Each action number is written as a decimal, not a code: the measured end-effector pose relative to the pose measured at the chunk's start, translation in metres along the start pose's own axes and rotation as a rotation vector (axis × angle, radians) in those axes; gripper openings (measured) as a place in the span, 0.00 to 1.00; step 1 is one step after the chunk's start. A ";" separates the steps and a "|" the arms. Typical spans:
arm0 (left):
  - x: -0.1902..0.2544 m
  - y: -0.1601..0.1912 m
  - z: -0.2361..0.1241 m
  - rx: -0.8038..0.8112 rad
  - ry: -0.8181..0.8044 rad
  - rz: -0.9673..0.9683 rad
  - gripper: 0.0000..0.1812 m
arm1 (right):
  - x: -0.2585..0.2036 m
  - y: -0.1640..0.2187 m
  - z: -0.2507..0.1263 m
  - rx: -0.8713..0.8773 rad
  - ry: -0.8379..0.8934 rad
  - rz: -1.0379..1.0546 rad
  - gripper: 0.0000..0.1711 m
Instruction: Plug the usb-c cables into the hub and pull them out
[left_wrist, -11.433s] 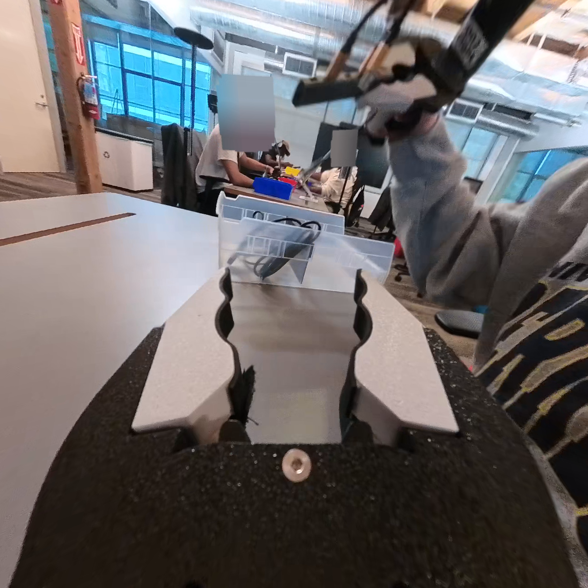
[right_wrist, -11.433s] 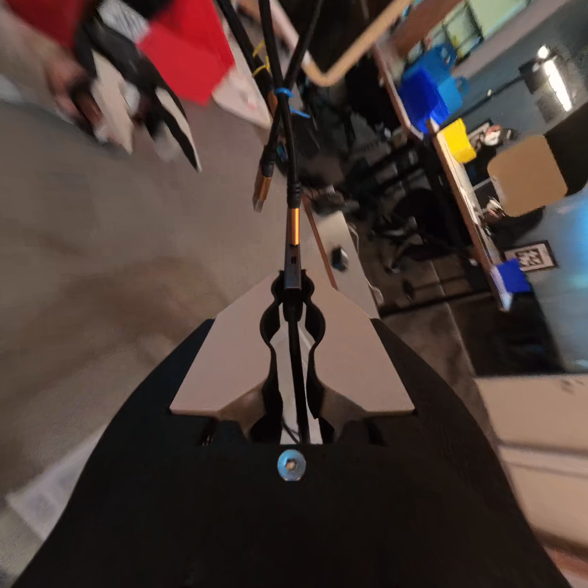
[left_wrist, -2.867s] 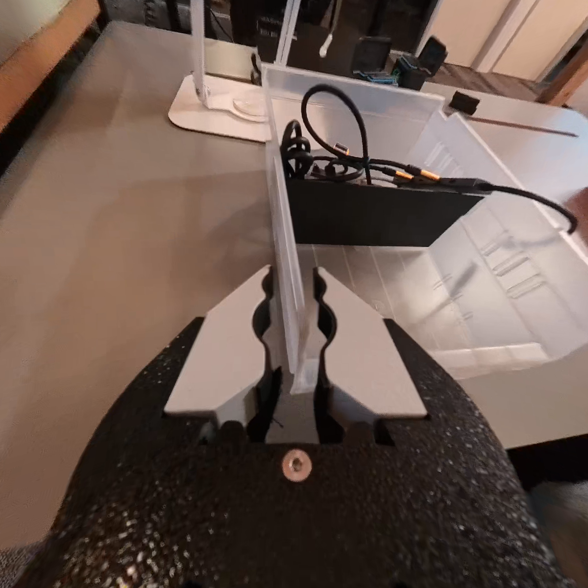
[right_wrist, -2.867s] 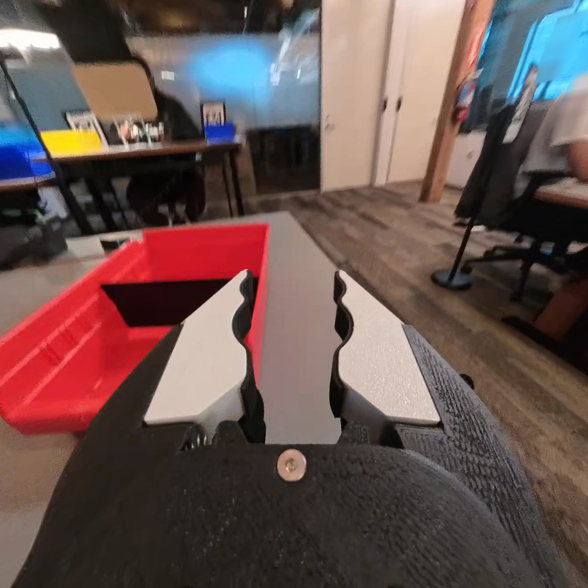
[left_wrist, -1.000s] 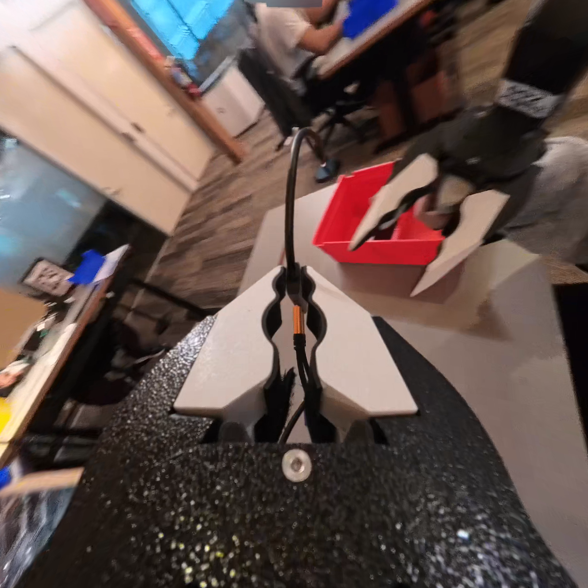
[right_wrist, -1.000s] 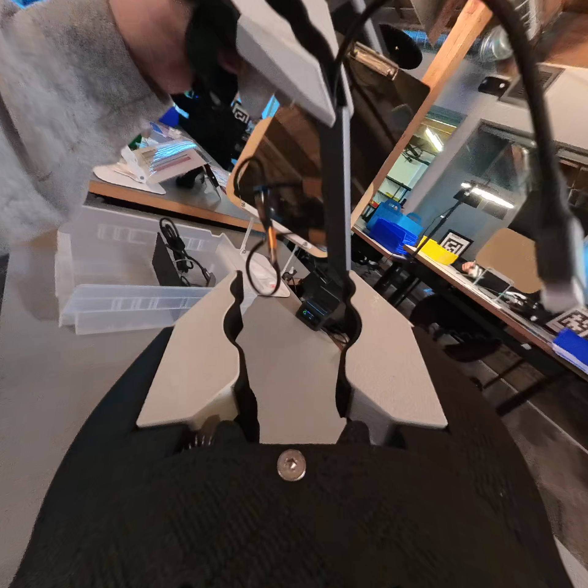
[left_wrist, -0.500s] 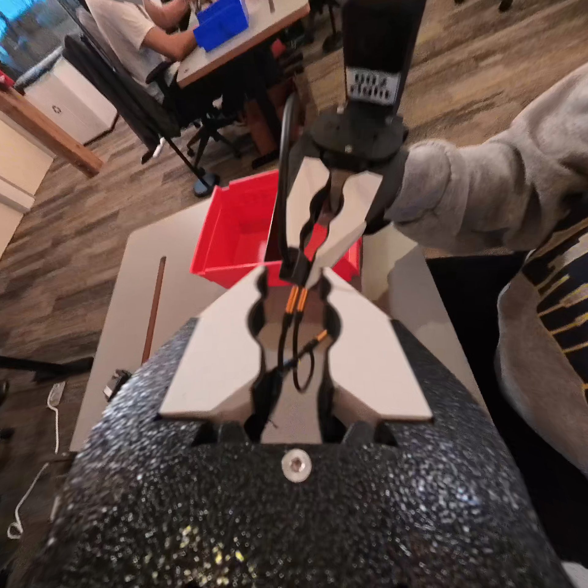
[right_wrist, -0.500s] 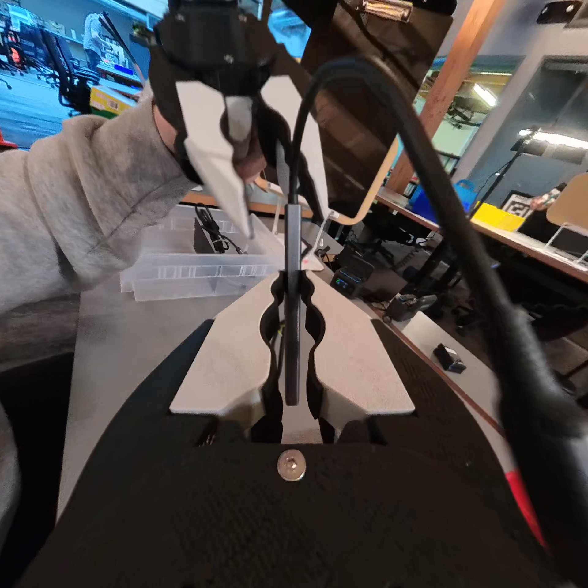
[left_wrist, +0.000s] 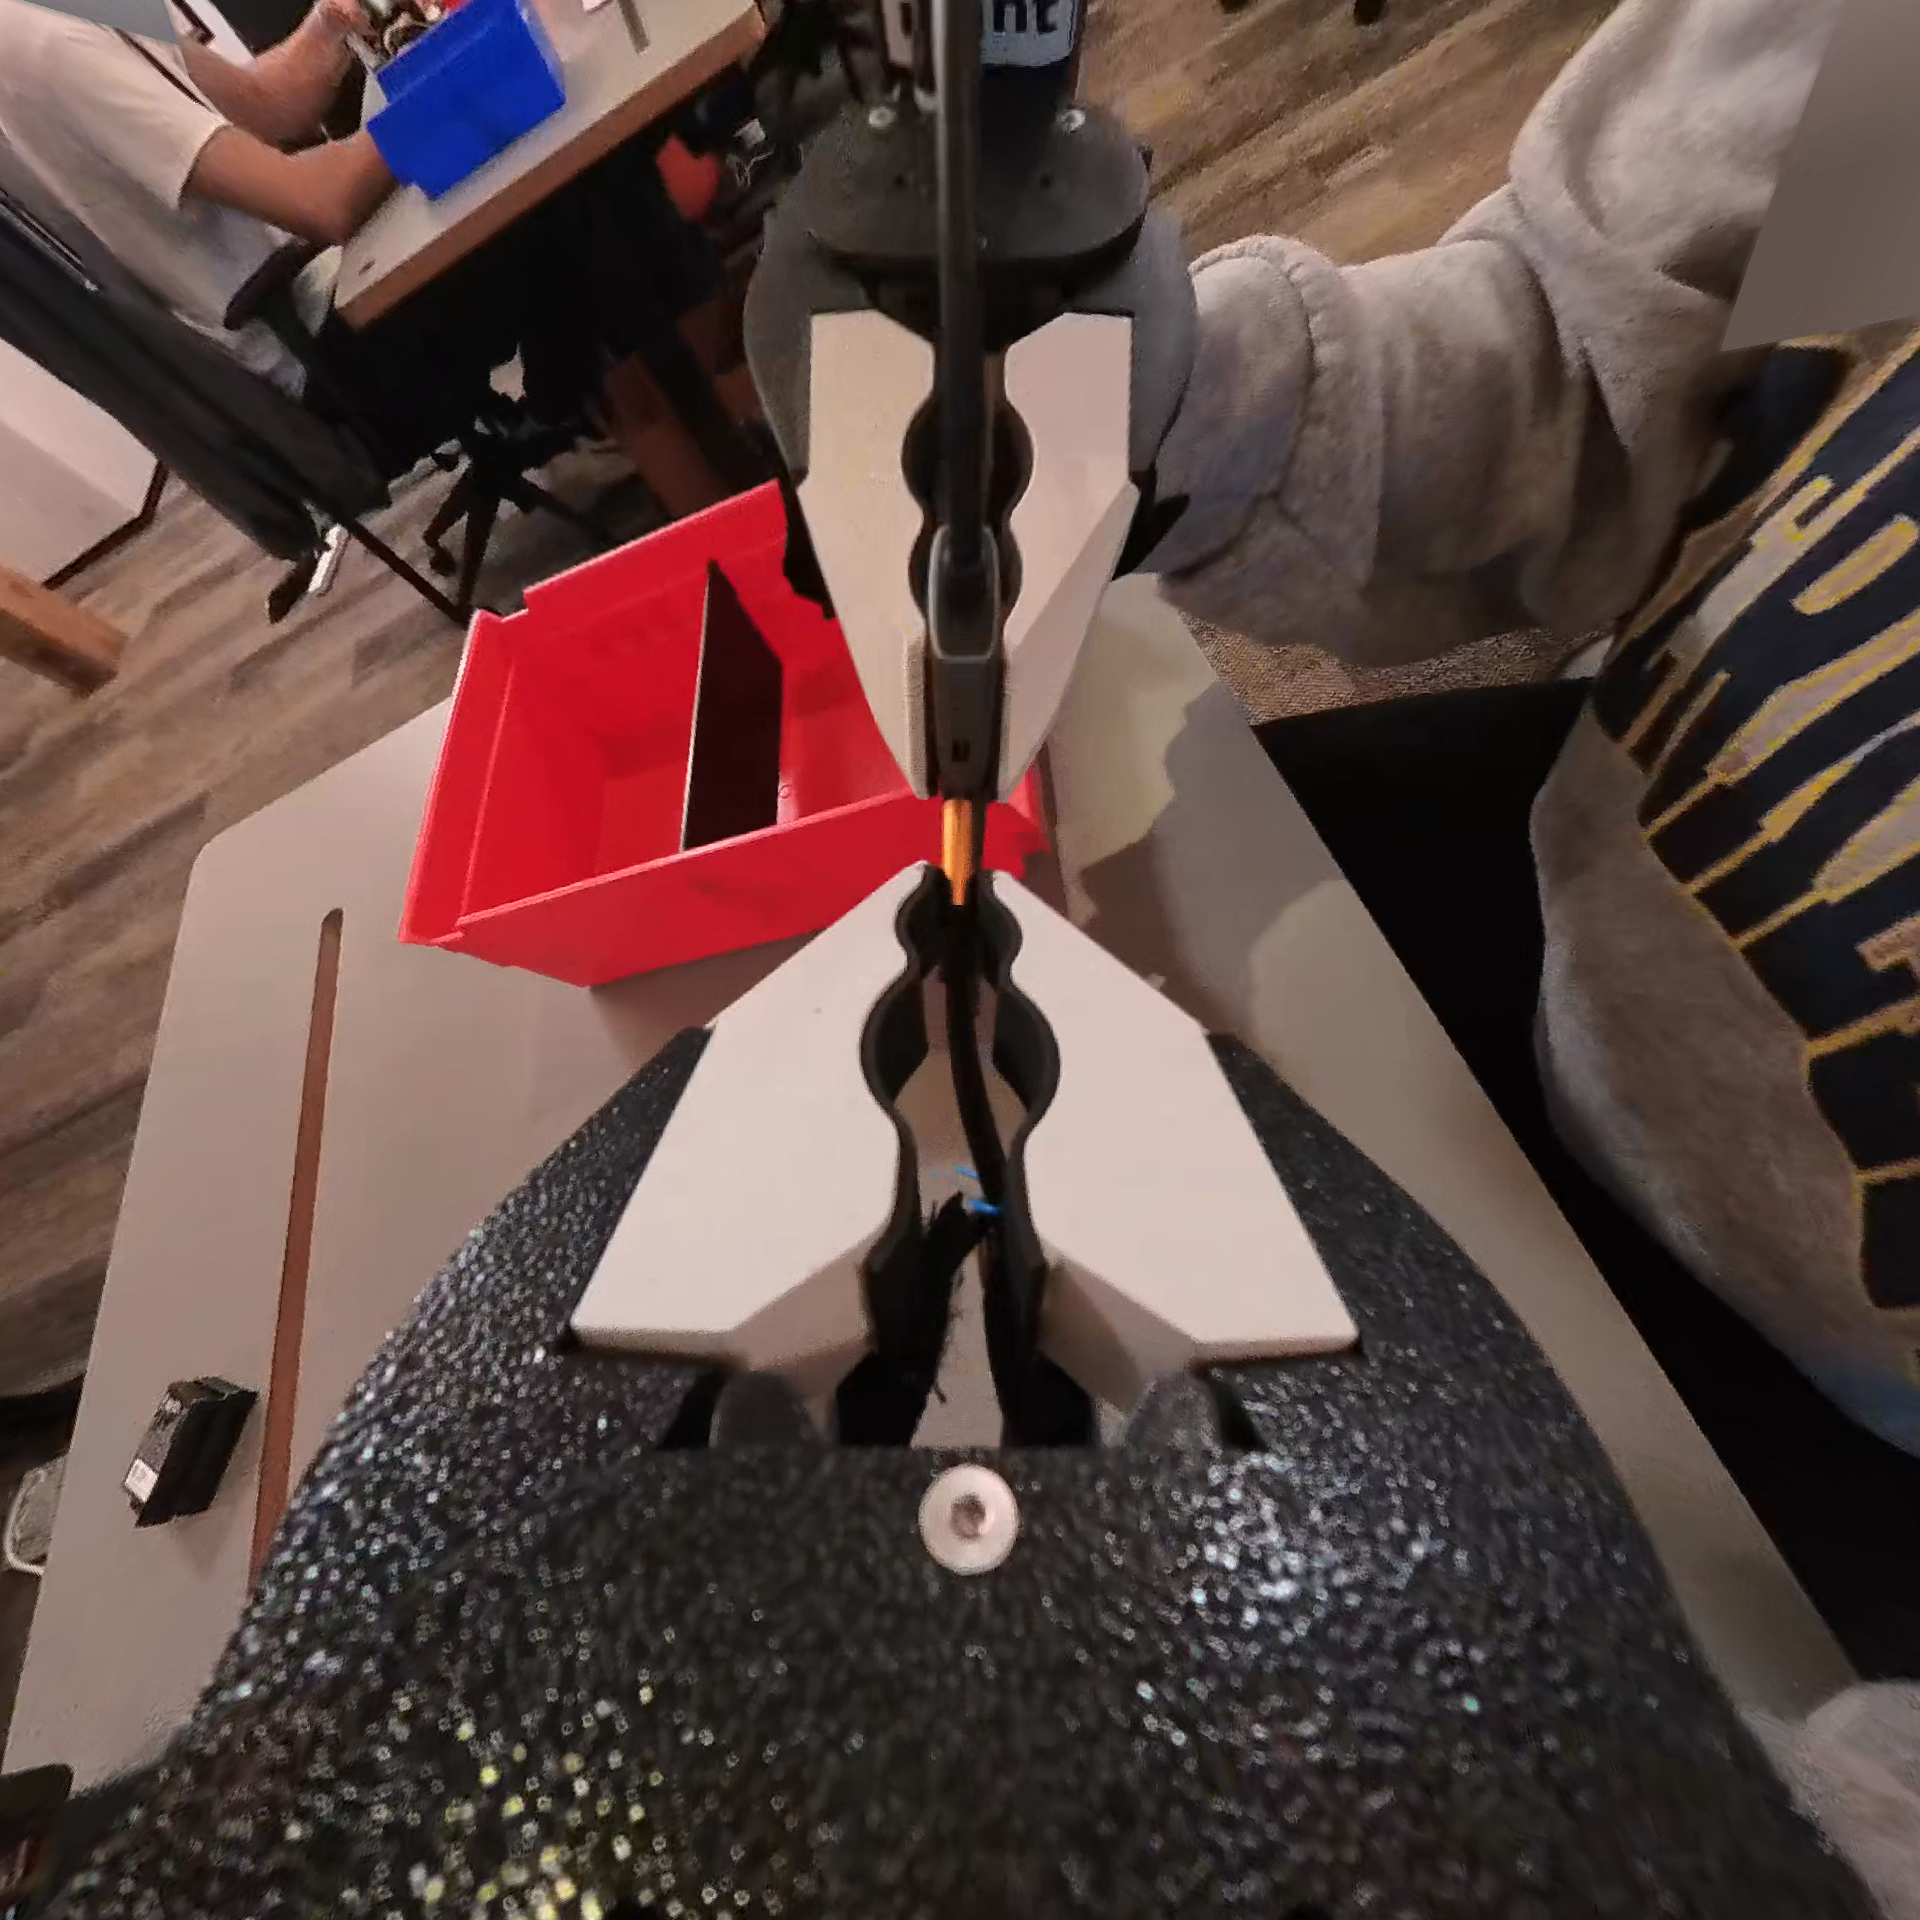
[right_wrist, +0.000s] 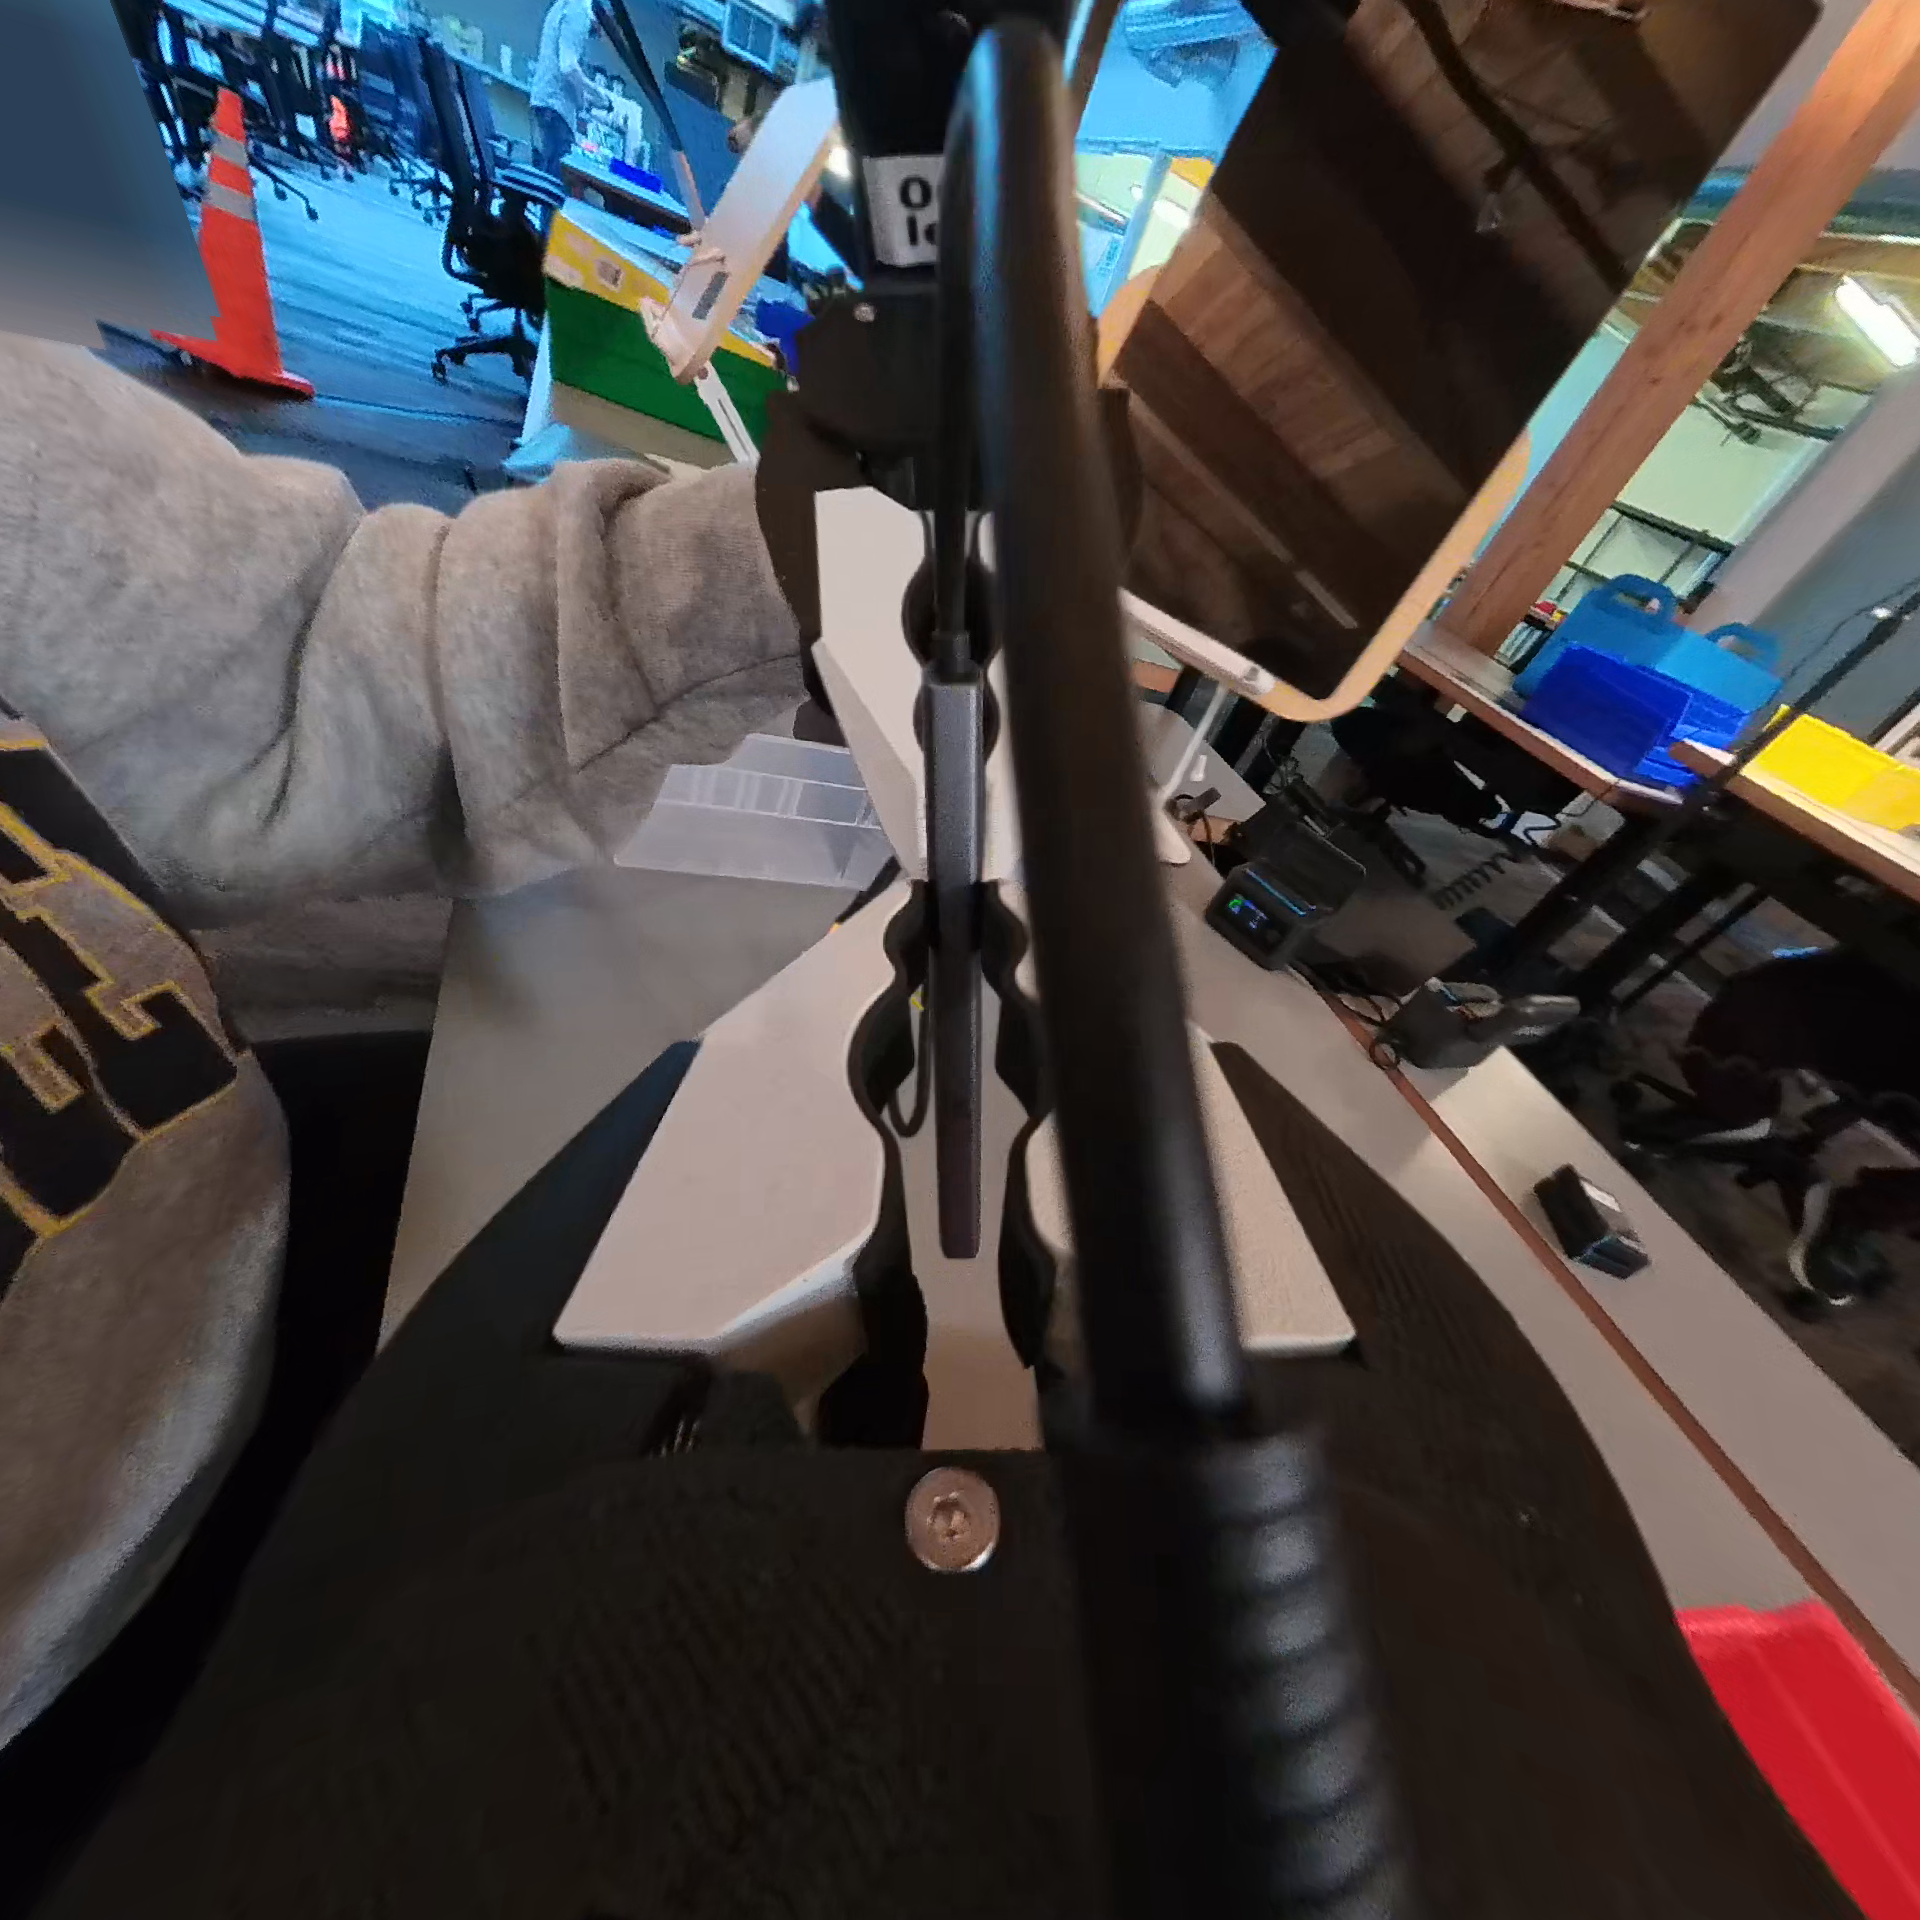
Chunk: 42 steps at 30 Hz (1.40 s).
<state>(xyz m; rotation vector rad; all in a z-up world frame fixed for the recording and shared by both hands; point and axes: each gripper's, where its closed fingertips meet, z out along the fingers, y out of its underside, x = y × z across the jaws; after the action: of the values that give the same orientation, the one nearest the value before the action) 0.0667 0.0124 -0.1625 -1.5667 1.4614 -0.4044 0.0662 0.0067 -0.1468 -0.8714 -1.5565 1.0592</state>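
Gripping is being done at rigid parts: the slim grey metal hub (right_wrist: 956, 1039) by the right hand-held gripper (right_wrist: 961, 914), the orange-collared black usb-c cable (left_wrist: 958, 862) (light, floppy) by the left hand-held gripper (left_wrist: 961, 894), mid-air.

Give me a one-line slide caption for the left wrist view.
Left gripper clamps an orange-collared cable nose to nose with the right gripper holding the hub, above a red bin.

Count on record: two grippers, left (left_wrist: 958, 894) and right (left_wrist: 961, 774). One grey hub (right_wrist: 956, 935). One orange-collared cable (left_wrist: 957, 847), possibly more behind the fingers. One thick black cable (right_wrist: 1091, 727). One red bin (left_wrist: 582, 790). One clear tray (right_wrist: 758, 816). Two small black blocks (left_wrist: 187, 1449) (right_wrist: 1590, 1231).
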 end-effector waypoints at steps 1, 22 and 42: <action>0.003 0.000 -0.001 0.003 0.002 0.001 0.02 | -0.003 0.000 0.001 -0.004 -0.001 -0.013 0.05; -0.042 0.191 0.025 -0.144 -0.293 -1.195 0.02 | -0.015 0.015 -0.027 -0.026 0.053 0.160 0.05; 0.047 0.031 0.061 0.053 -0.040 -0.235 0.03 | -0.028 0.014 -0.021 0.102 -0.076 0.229 0.04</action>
<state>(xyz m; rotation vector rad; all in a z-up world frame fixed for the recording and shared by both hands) 0.1053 -0.0026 -0.2347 -1.7001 1.2305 -0.5405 0.0936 -0.0100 -0.1675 -0.9647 -1.4752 1.3374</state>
